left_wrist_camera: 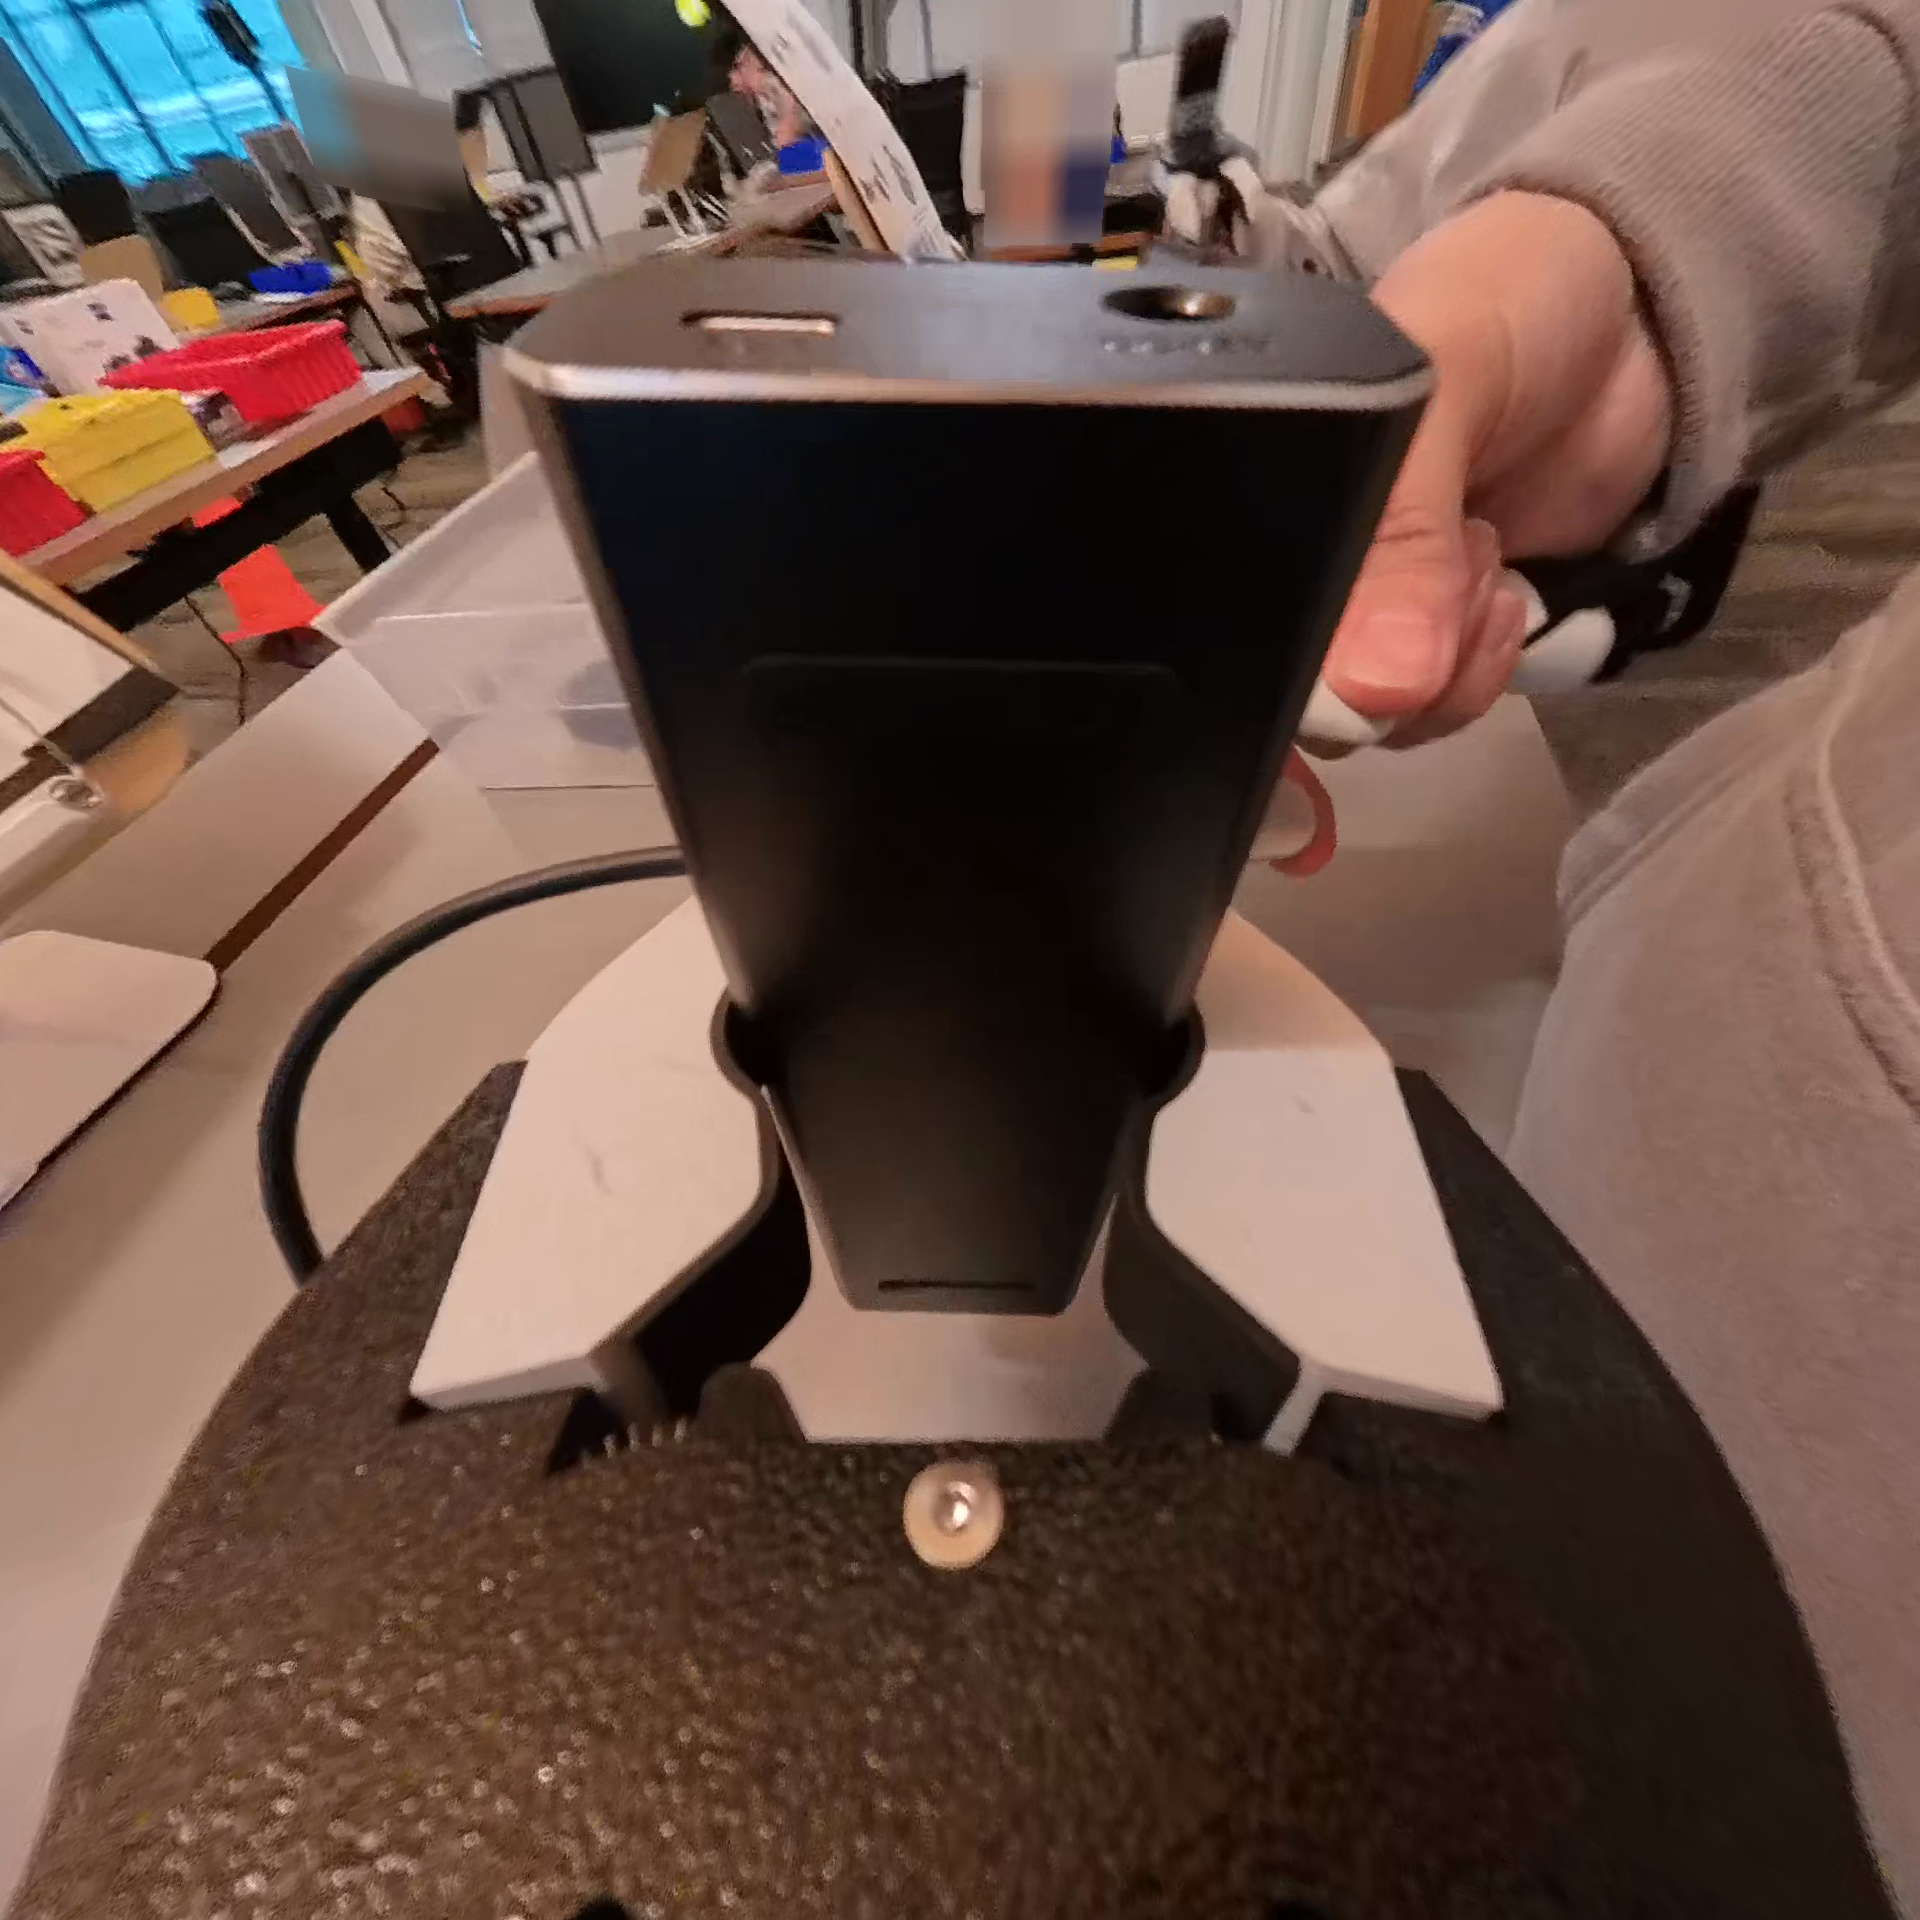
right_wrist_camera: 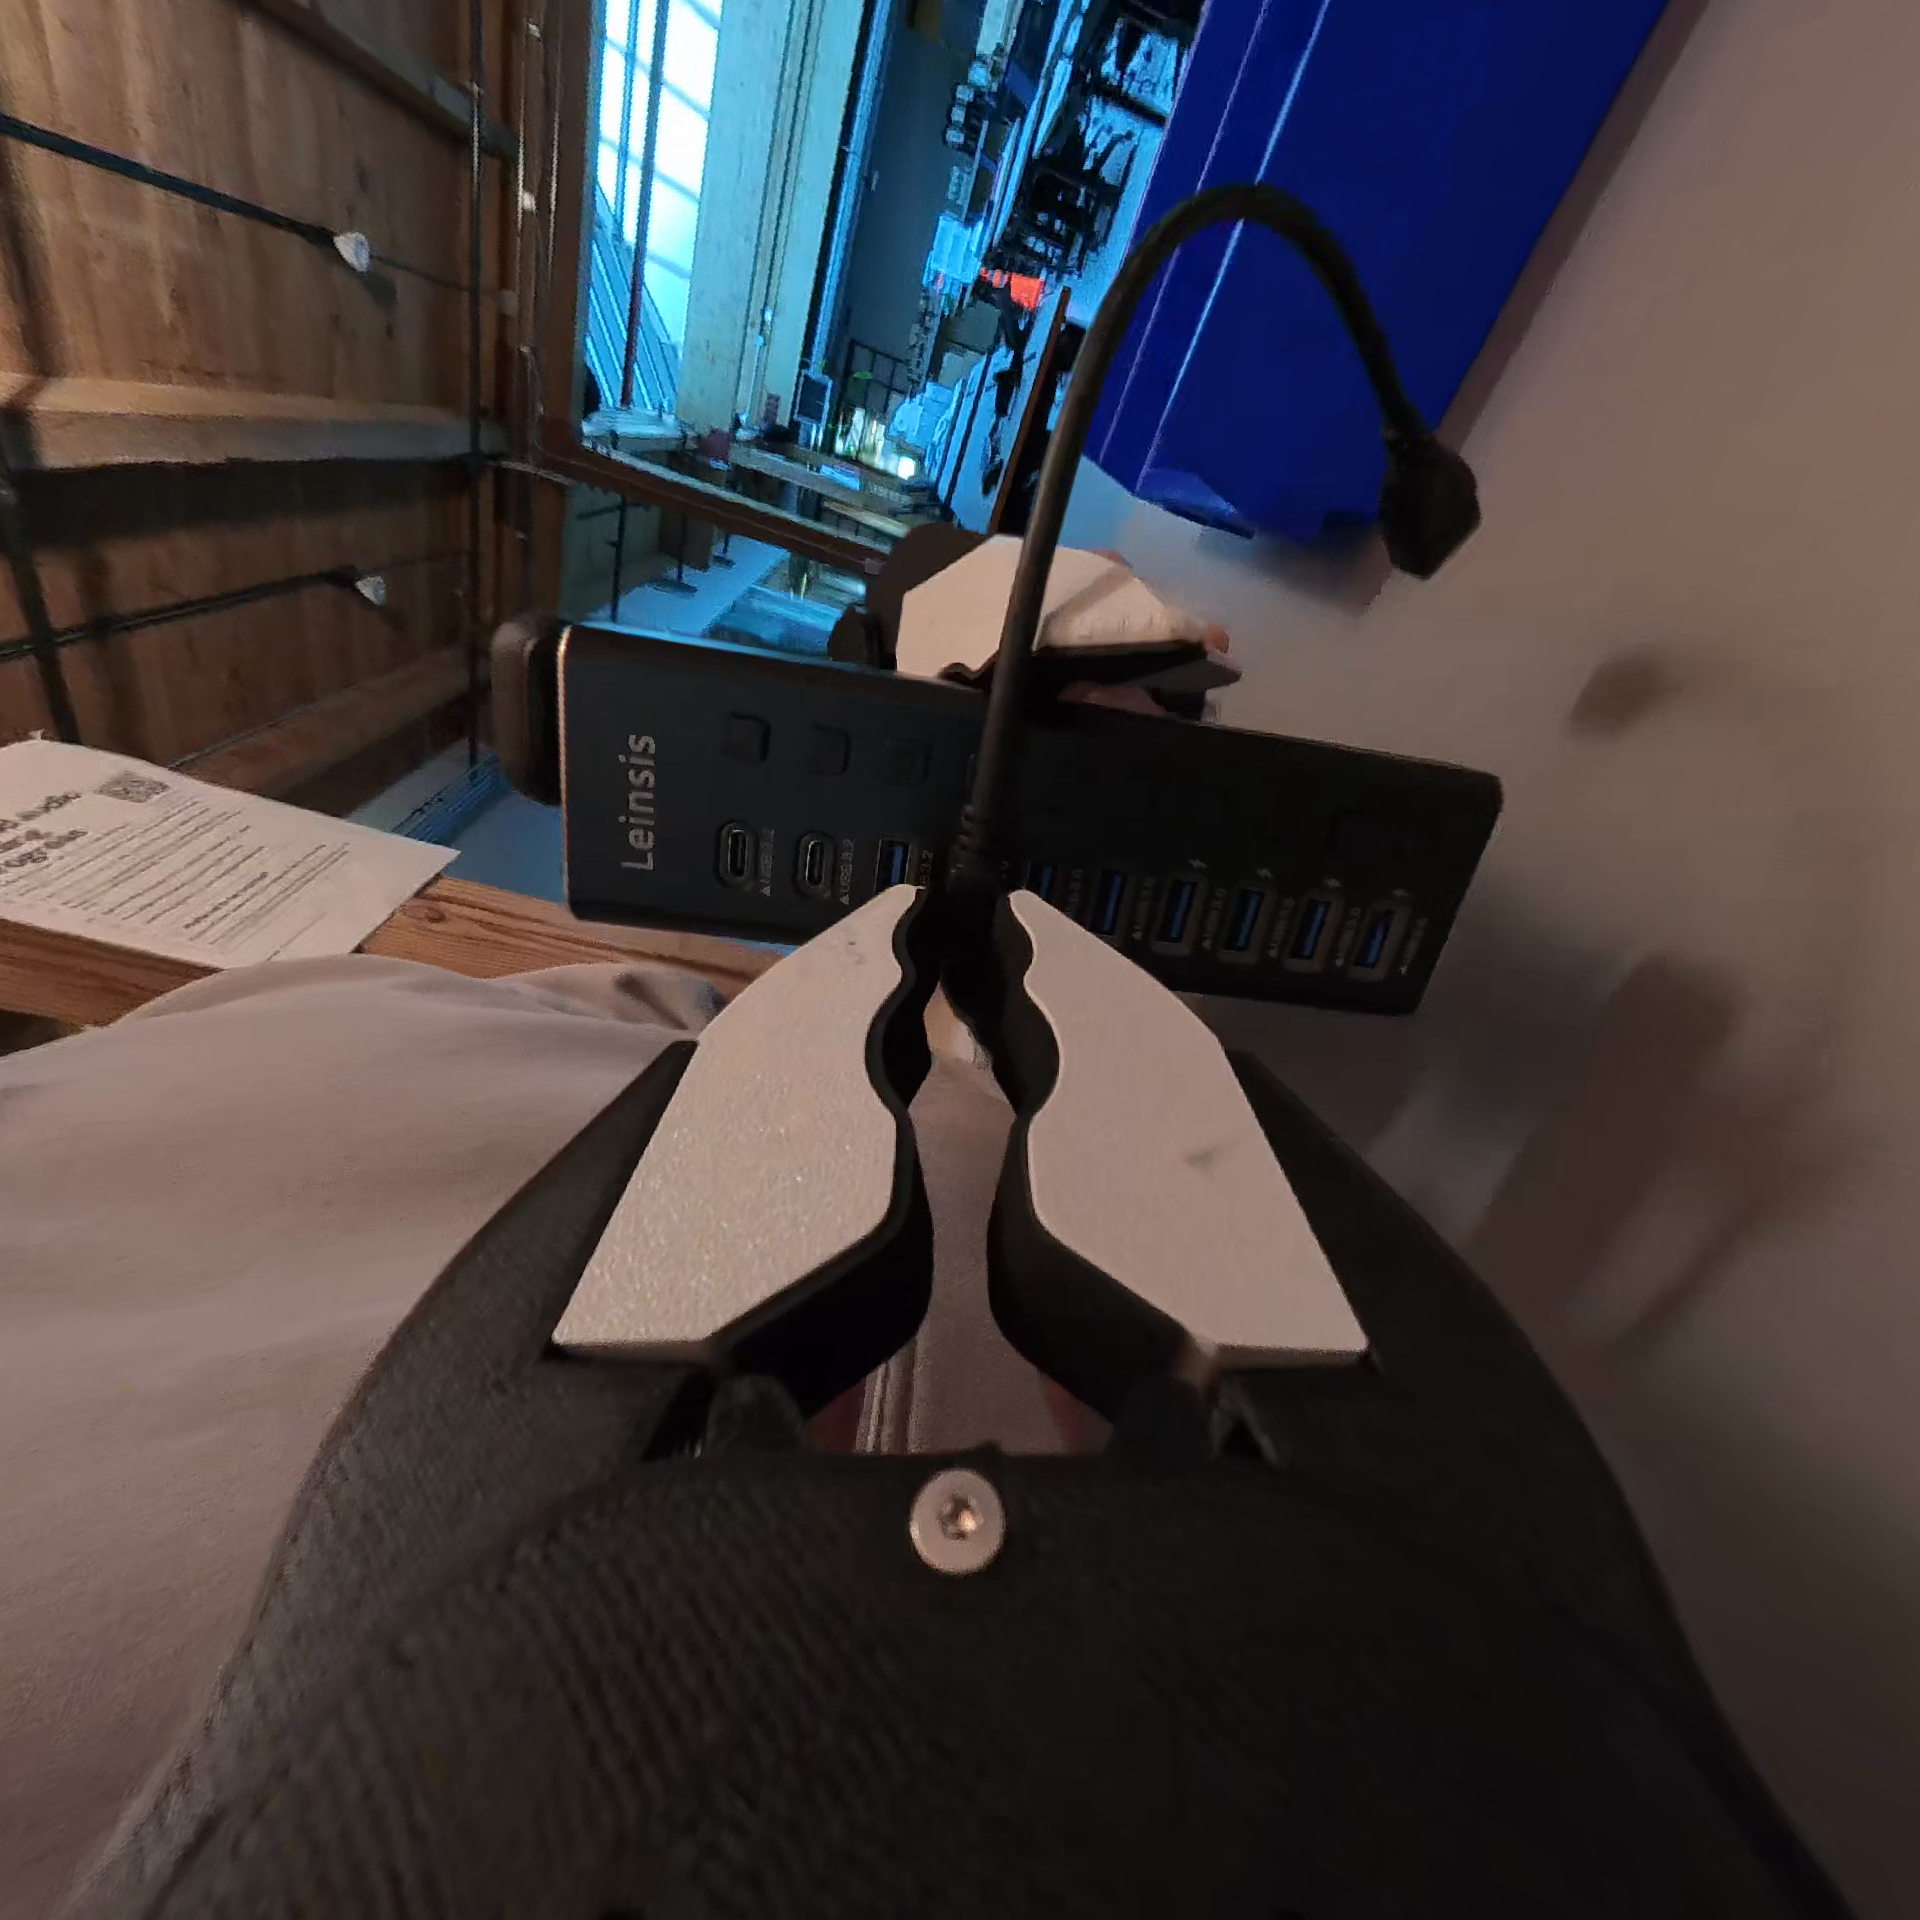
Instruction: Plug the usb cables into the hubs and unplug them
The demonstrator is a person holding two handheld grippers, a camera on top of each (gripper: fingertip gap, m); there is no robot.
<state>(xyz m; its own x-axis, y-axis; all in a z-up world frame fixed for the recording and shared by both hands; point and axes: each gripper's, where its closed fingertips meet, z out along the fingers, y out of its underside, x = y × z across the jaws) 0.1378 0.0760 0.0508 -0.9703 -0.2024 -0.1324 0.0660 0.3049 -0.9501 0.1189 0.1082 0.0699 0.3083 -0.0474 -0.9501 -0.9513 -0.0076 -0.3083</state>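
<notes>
- Your left gripper (left_wrist_camera: 961,1049) had its fingers clamped on the black hub (left_wrist_camera: 966,644), which stood end-on up the middle of the left wrist view.
- Your right gripper (right_wrist_camera: 964,925) had its fingers pinched tight on a black usb cable (right_wrist_camera: 1049,499) at its plug, right against the hub's (right_wrist_camera: 1039,821) port row at centre frame.
- The cable arched up to the upper right, its free plug (right_wrist_camera: 1429,509) hanging by the blue bin (right_wrist_camera: 1351,239).
- The pale worktop (left_wrist_camera: 135,1299) lay at lower left, your hand (left_wrist_camera: 1496,468) at the right edge.
</notes>
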